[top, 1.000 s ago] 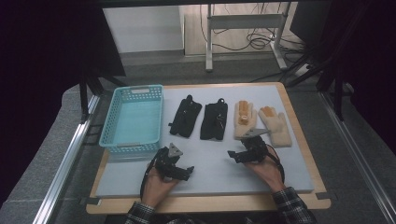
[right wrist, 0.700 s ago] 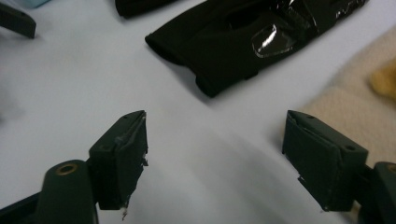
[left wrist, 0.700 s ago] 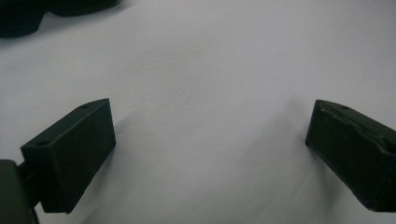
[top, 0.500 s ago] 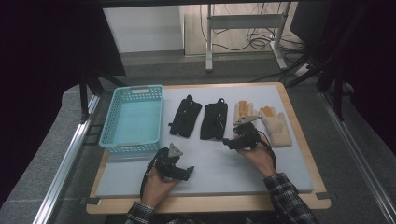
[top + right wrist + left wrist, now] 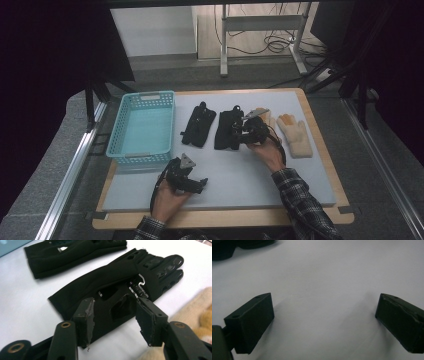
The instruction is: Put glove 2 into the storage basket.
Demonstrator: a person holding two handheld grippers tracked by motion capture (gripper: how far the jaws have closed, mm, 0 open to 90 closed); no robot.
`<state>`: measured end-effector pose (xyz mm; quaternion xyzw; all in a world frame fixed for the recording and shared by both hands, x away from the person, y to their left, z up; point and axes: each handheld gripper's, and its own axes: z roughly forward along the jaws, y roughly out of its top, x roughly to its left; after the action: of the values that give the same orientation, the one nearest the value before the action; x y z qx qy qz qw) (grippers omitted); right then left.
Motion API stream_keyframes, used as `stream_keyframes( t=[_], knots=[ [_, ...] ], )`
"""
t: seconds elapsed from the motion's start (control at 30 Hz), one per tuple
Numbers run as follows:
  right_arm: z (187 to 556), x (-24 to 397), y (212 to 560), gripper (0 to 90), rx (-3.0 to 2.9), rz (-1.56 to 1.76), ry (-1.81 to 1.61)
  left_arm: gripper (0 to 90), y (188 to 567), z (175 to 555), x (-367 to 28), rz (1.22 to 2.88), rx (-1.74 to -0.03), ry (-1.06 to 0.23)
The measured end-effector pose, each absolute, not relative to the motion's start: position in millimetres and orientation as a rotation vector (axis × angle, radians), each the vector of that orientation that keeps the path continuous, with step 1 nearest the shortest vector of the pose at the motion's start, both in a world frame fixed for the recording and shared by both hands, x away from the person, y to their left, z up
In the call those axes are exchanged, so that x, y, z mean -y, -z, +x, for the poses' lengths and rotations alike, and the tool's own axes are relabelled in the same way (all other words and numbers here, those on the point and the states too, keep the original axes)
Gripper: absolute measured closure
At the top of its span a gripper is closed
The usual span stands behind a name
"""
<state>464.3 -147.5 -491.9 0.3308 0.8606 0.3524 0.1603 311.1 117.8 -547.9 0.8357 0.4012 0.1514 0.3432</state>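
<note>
Looking down on the white mat [image 5: 250,170], I take it as my landmark: it lies on a wooden board whose pale edge frames it, and grey floor runs around that. Beyond the mat's far edge stands a metal frame with cables looping on the floor, and dark hangings close in on both sides of the room.

On the mat's far left sits a turquoise basket [image 5: 142,127], nothing in it that I can see. Just beside it, toward the mat's middle, lies a black glove [image 5: 198,125], then a second black glove [image 5: 117,287] close by. At the mat's far right lies a cream glove [image 5: 295,135] with orange fingertips; another cream glove [image 5: 190,315] lies beside it, mostly hidden under my right hand.

My right gripper [image 5: 113,320] hangs over the cuff end of the second black glove, jaws spread on either side of the fabric, not pinching it; whether the pads touch the glove I cannot tell. My left gripper [image 5: 323,322] is near the mat's near edge, jaws spread wide over bare white surface, well apart from the gloves.
</note>
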Motion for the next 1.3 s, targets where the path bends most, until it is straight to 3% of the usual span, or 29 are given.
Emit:
stream_keyframes(
  t=[0.43,0.7,0.8,0.9,0.97,1.0,1.3],
  knots=[
    [502.3,131.4,501.5,41.4,-2.416,1.043,-0.963,2.7,548.0,310.8,-117.6,2.167,-1.043,-0.393],
    [519.2,123.4,518.2,42.2,-2.432,1.065,-0.816,2.7,548.0,310.8,-117.6,2.167,-1.042,-0.393],
    [518.8,123.3,519.2,50.9,-2.423,1.084,-0.844,2.7,548.0,310.9,-117.6,2.168,-1.041,-0.393],
    [516.1,121.7,518.0,71.9,-2.411,1.057,-0.817,2.7,548.0,310.9,-117.5,2.168,-1.042,-0.393],
    [515.5,120.4,517.9,76.8,-2.428,1.04,-0.816,2.8,548.0,310.9,-117.6,2.169,-1.041,-0.393],
    [514.4,118.1,518.0,84.4,-2.448,1.019,-0.818,2.8,548.0,310.9,-117.5,2.169,-1.041,-0.394],
    [511.3,127.0,506.2,86.5,-2.438,1.088,-0.929,3.1,548.0,310.4,-117.3,2.168,-1.038,-0.399]
  ],
)
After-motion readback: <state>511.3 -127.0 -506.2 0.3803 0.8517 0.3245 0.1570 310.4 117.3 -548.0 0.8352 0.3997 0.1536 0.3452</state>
